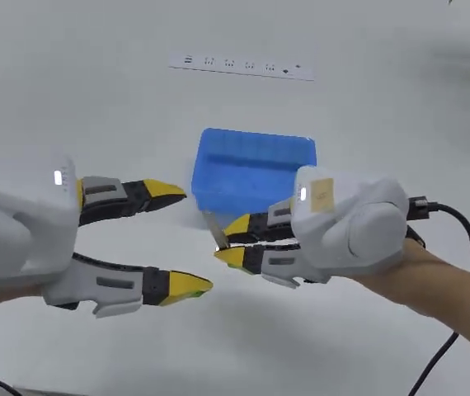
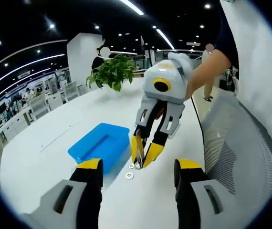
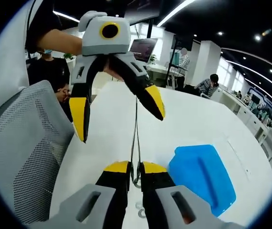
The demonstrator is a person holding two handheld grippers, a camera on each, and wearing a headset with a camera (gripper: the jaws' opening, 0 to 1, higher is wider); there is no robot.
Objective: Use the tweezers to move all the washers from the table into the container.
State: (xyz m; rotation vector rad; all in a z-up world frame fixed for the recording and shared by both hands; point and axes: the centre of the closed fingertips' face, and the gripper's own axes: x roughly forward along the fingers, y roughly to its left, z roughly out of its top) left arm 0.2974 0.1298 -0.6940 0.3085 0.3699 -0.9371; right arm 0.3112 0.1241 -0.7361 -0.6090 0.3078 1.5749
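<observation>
The rectangular plastic container (image 1: pixel 251 169) beyond the yellow-tipped black fingers (image 1: pixel 165 191) was plain blue; the flat tabletop (image 1: pixel 95 99) beneath them, white.

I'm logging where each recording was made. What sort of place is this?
Most likely an open-plan office: the long white table stands in a large hall with rows of desks and chairs, a mesh office chair beside it, a potted plant and strip lights overhead.

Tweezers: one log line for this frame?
right gripper: shut on tweezers | left gripper: open, empty | washers: on table beside blue container
</observation>
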